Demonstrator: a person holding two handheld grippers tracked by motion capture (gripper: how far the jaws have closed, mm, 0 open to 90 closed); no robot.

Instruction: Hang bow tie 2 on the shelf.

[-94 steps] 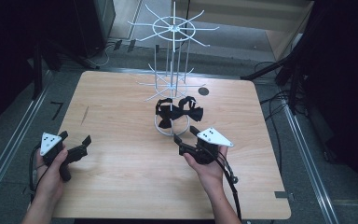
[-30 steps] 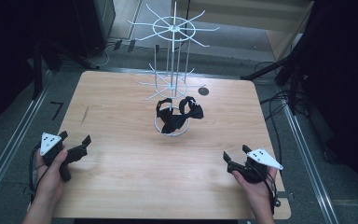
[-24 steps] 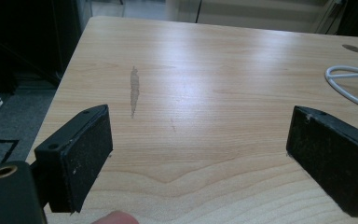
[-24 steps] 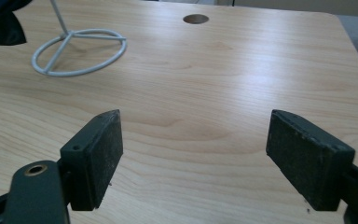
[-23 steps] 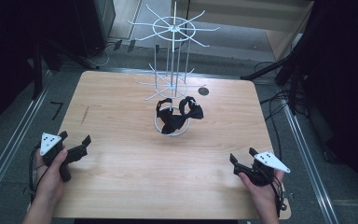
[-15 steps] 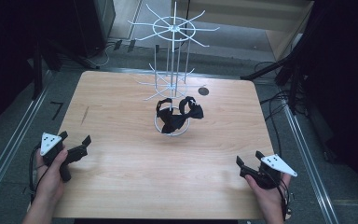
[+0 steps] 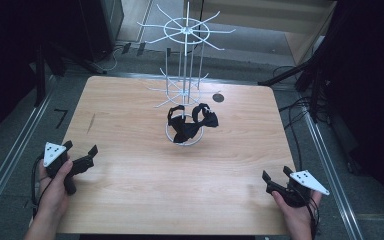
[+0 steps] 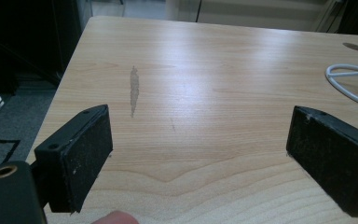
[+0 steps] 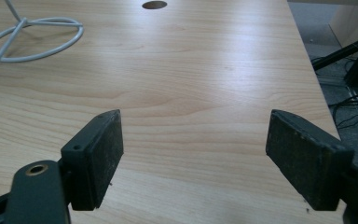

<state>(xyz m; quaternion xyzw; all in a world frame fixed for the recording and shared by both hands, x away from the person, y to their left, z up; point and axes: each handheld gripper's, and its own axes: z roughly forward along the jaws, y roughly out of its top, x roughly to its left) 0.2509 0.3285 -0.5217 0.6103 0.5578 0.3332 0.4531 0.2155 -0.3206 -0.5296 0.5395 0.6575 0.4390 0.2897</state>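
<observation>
Near table edge (image 7: 130, 227): left gripper (image 7: 80, 157) and right gripper (image 7: 272, 179), both released, jaws wide apart, nothing between them. Well apart from both, beyond bare wood toward mid-table: 2 black bow ties (image 7: 192, 121) draped on white wire rack (image 7: 185, 60), just above its ring base (image 7: 197, 141). Behind rack, right: round cable hole (image 7: 218, 97), near far edge.

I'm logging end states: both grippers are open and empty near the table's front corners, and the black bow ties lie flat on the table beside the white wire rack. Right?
Not quite. The black bow ties hang on the white wire rack, above its ring base, as the high view shows. The left gripper and right gripper are indeed open and empty.
</observation>
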